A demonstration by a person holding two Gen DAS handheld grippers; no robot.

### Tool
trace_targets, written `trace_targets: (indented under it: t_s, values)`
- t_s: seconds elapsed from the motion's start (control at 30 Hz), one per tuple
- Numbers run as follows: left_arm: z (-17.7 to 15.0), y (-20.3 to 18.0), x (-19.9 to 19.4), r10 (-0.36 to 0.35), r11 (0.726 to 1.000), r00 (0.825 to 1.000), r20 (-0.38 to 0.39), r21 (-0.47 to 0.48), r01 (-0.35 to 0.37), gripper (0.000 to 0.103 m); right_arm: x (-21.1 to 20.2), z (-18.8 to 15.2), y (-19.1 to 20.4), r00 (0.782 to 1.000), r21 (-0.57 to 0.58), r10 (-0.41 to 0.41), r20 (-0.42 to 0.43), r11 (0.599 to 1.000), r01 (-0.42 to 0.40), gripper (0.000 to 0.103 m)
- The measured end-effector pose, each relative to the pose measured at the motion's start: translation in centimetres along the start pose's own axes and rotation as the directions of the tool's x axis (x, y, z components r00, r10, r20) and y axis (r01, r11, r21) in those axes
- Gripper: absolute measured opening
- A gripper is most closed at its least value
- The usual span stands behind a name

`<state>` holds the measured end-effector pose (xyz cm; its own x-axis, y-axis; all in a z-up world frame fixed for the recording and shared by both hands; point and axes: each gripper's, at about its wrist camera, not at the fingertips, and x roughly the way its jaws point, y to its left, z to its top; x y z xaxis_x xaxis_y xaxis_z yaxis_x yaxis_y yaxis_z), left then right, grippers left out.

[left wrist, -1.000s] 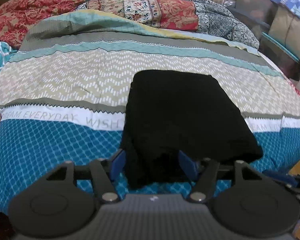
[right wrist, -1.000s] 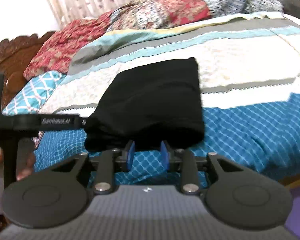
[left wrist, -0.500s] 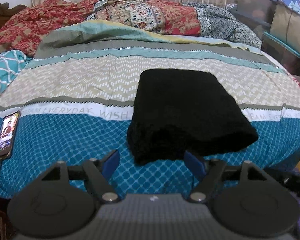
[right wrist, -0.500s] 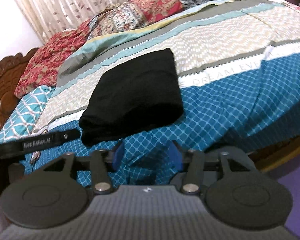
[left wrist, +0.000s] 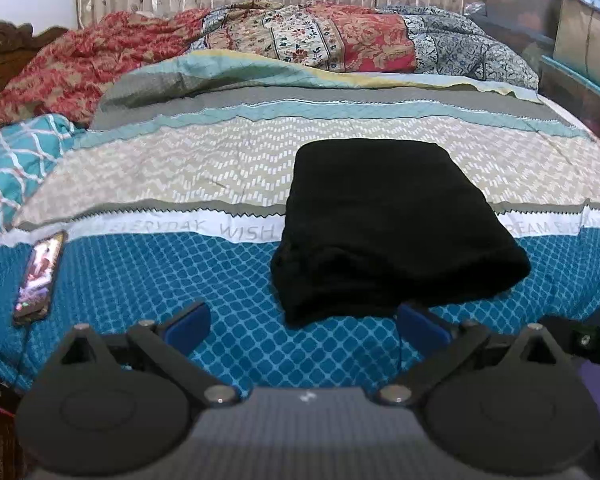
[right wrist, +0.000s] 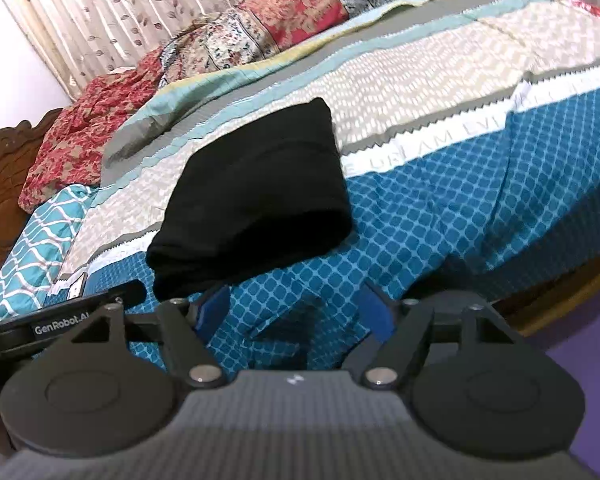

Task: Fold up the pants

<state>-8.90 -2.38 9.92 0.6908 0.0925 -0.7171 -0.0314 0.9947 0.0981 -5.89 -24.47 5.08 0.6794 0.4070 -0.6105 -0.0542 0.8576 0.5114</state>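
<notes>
Over at nine o'clock in our left wrist view, a lit phone (left wrist: 36, 276) lies on the bedspread (left wrist: 180, 264). Our left claw (left wrist: 304, 324) is released and its jaws are opening wide, blue pads clear of any cloth. Up at one o'clock from it sit the black pants (left wrist: 384, 224), folded into a thick rectangle across the lettered white band. In the right wrist view they lie at eleven o'clock. Our right claw (right wrist: 294, 312) is released as well, jaws opening, only bedspread showing between them, with the pants' near edge just beyond its left pad.
</notes>
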Motion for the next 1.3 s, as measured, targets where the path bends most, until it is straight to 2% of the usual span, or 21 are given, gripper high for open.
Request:
trace_targets:
  t_s: [0.23, 0.37, 0.57, 0.67, 0.73, 0.93, 1.3]
  values:
    - [0.4, 0.0, -1.2, 0.027, 1.0, 0.999, 0.046, 0.011, -0.027, 0.103, -0.2, 0.1, -0.4, 1.0, 0.013, 0.016, 0.01, 1.0, -0.016, 0.078]
    - [0.6, 0.3, -1.4, 0.031, 0.999, 0.999, 0.041, 0.008, -0.032, 0.103, -0.3, 0.2, -0.5, 1.0, 0.035, 0.01, 0.01, 0.999, -0.01, 0.078]
    - [0.6, 0.5, -1.7, 0.052, 0.999, 0.998, 0.042, 0.007, -0.053, 0.103, -3.2, 0.4, 0.1, 0.996, 0.035, 0.002, 0.092, 0.999, -0.005, 0.08]
    - [0.6, 0.6, -1.7, 0.026, 1.0, 0.999, 0.03, -0.003, -0.026, 0.103, -3.8, 0.4, 0.0, 0.994, 0.028, 0.001, 0.107, 1.0, -0.004, 0.082]
    - [0.6, 0.5, -1.8, 0.01, 1.0, 1.0, 0.025, 0.003, -0.01, 0.103, -3.5, 0.4, -0.2, 0.995, 0.034, -0.001, 0.098, 0.999, -0.003, 0.083]
    - [0.4, 0.2, -1.3, 0.024, 1.0, 1.0, -0.001, 0.02, -0.024, 0.103, -2.1, 0.1, -0.6, 0.999, 0.09, 0.002, 0.046, 0.996, -0.006, 0.083]
    - [-0.3, 0.4, -0.7, 0.047, 0.999, 0.998, -0.039, 0.018, -0.047, 0.103, -1.6, -0.3, -0.4, 1.0, 0.078, 0.011, 0.009, 0.997, -0.011, 0.085]
